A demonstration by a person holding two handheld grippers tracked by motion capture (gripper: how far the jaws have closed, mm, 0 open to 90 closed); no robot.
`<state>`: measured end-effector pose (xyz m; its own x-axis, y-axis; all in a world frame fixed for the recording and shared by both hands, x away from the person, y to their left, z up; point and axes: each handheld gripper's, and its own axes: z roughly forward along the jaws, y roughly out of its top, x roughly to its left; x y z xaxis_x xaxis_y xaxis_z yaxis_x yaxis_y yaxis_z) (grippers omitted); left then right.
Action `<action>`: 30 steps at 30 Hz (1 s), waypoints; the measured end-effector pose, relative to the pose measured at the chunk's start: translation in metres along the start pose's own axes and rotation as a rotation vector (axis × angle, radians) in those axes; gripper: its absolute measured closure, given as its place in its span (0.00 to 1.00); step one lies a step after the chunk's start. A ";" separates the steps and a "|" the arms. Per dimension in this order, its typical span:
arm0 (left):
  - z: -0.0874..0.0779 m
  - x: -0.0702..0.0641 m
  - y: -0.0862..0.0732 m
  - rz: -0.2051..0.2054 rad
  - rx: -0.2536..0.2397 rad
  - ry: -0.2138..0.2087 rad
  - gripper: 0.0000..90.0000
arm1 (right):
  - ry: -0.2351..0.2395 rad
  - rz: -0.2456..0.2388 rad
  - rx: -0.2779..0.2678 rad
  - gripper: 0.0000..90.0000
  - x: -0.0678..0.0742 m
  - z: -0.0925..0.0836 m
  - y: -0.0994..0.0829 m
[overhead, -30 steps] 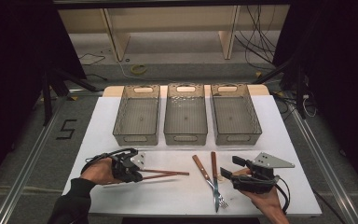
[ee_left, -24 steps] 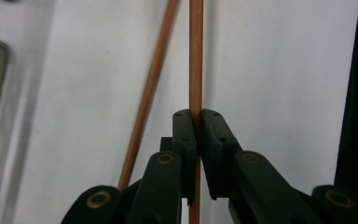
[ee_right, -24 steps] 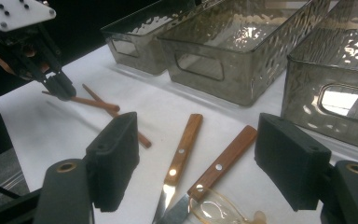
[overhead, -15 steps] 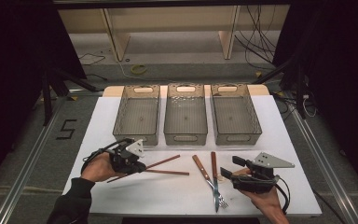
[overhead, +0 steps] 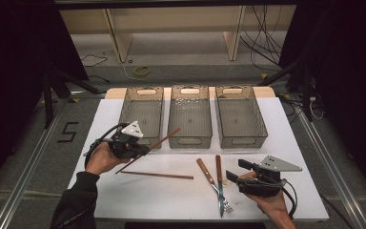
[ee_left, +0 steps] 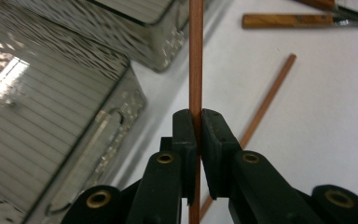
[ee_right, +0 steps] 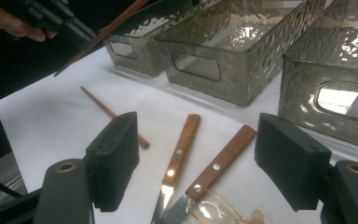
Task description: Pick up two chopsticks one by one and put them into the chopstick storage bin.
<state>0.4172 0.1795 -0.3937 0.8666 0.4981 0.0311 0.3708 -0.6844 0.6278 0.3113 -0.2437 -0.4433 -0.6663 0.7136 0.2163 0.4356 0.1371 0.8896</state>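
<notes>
Left gripper point(overhead: 140, 150) pinches 1 slim wooden chopstick point(overhead: 164, 140); right gripper point(overhead: 233, 175) gapes wide, empty.

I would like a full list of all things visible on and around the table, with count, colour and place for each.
clear smoky plastic bins: three, grey, in a row at the table's far side.
held brown wooden chopstick: one, reddish brown, raised in the left gripper.
lying brown wooden chopstick: one, reddish brown, flat on the white table.
wooden-handled knife: one, brown and steel, front centre.
wooden-handled fork: one, brown and steel, beside the knife.
left gripper: black, shut on the chopstick.
right gripper: black, open, near the cutlery.
</notes>
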 end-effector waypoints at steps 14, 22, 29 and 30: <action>-0.005 0.036 0.017 -0.091 -0.103 0.088 0.93 | -0.001 0.004 0.000 0.34 0.000 0.000 0.000; -0.011 0.053 0.025 -0.122 -0.125 0.132 0.93 | 0.001 0.003 0.001 0.34 -0.001 0.001 0.000; -0.014 0.063 0.033 -0.138 -0.135 0.143 0.93 | 0.002 0.000 0.001 0.34 -0.001 0.001 -0.001; -0.015 0.064 0.035 -0.139 -0.140 0.147 0.93 | 0.002 -0.001 0.001 0.34 -0.001 0.001 -0.001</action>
<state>0.4809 0.1954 -0.3583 0.7484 0.6619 0.0432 0.4244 -0.5279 0.7356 0.3124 -0.2437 -0.4444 -0.6677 0.7124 0.2163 0.4357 0.1384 0.8894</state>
